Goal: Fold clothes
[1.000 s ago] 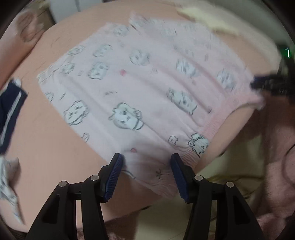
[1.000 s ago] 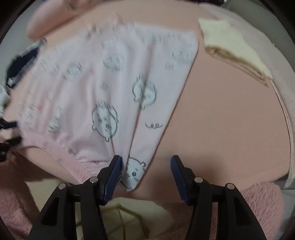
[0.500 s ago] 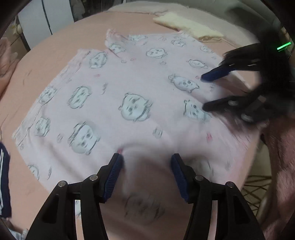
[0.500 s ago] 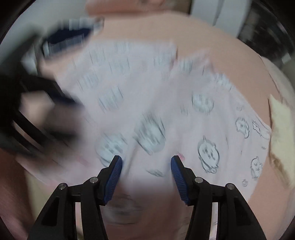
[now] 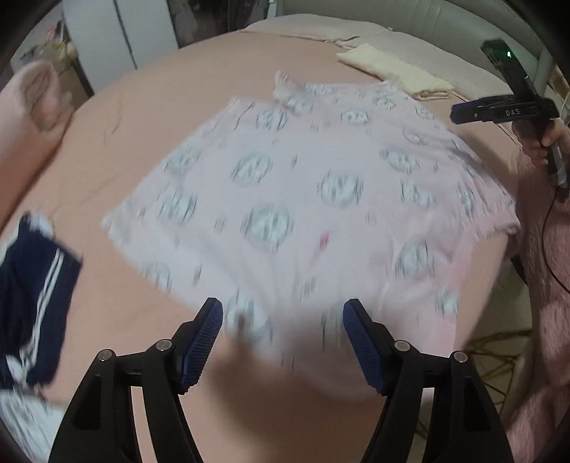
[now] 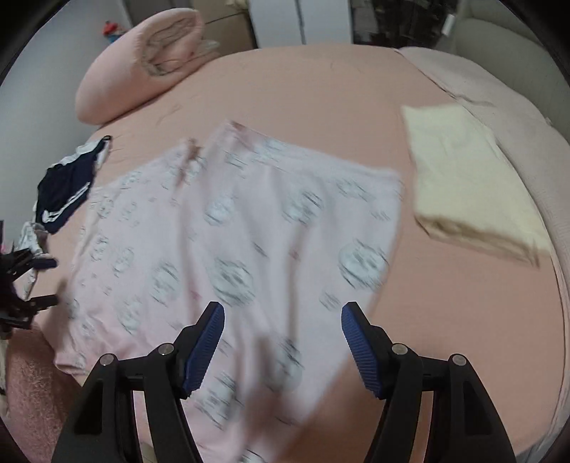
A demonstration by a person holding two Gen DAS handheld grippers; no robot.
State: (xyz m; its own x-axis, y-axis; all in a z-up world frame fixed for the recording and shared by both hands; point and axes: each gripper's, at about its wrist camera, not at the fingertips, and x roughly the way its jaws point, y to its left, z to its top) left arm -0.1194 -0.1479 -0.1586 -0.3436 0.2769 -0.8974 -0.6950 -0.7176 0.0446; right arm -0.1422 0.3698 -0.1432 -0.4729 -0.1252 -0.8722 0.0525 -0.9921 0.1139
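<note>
A pale pink garment (image 5: pixel 313 199) printed with grey cartoon faces is spread flat across the middle of a bed covered by a salmon-pink sheet (image 5: pixel 199 89); its print is smeared by motion blur in both views. The left gripper (image 5: pixel 283 327) is seen above the garment's near edge with its 2 blue-padded fingers wide apart and nothing held between them. The right gripper (image 6: pixel 282 329) is likewise spread wide and empty over the near part of the cloth.

In the left wrist view alone, the right gripper is shown from the side at the far right, gripped by a hand (image 5: pixel 548 140), with a green light lit on its body. A fluffy pink sleeve (image 5: pixel 548 249) is seen below it. In the right wrist view alone, the left gripper's finger tips (image 6: pixel 46 263) are caught at the left edge, apart from each other.

A folded cream cloth (image 6: pixel 466 178) is laid beyond the garment toward the right, near a pale quilted cover (image 6: pixel 498 82). A navy garment with white stripes (image 6: pixel 67 188) is bunched at the left. A rolled pink duvet (image 6: pixel 142 64) is placed at the far left corner, and white cupboard doors (image 6: pixel 302 19) are visible behind the bed.
</note>
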